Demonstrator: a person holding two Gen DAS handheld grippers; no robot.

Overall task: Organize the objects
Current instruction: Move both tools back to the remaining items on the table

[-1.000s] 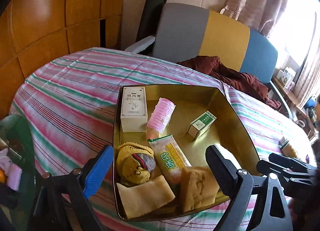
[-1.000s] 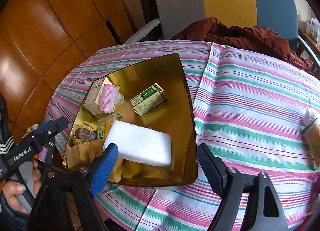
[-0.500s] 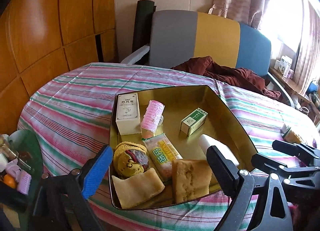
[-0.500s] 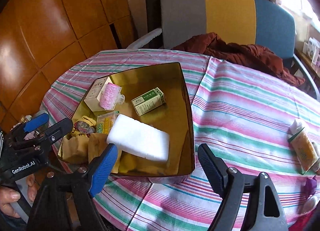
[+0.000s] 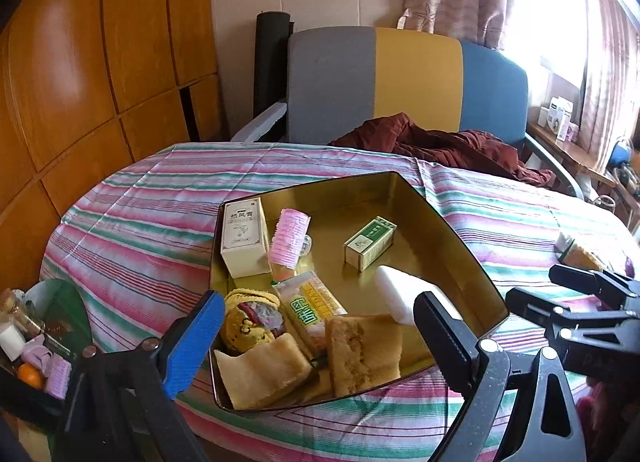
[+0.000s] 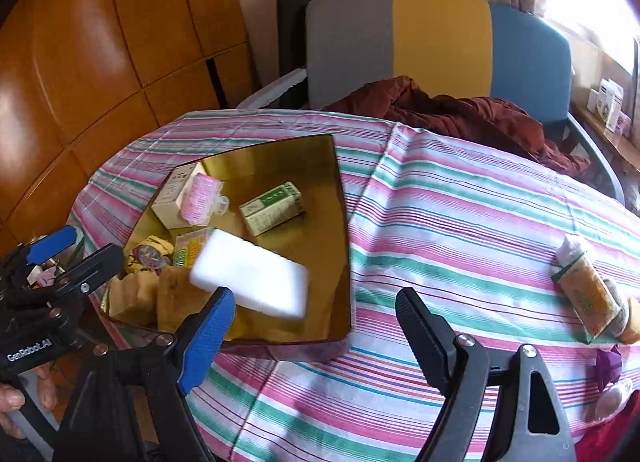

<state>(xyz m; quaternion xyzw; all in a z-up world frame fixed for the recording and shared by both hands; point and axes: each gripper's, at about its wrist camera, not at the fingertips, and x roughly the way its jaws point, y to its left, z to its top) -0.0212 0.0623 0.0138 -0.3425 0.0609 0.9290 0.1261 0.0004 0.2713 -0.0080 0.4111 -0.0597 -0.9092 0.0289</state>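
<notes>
My right tongs (image 6: 310,326) cover the near edge of the white sponge (image 6: 252,276), and in the left view my left tongs' black finger (image 5: 444,336) hides its near end. The gold tray's (image 5: 460,230) near wall drops behind my left tongs (image 5: 316,336). The print on the green carton (image 5: 370,242) and the white box (image 5: 242,240) is too small for me to read. The wrapped snack (image 6: 586,296) on the worktop (image 6: 460,222) lies partly over something tan that I cannot make out. The purple thing (image 6: 608,364) at the right edge is too small to identify. A hand (image 6: 16,402) is cut off at the lower left corner.
</notes>
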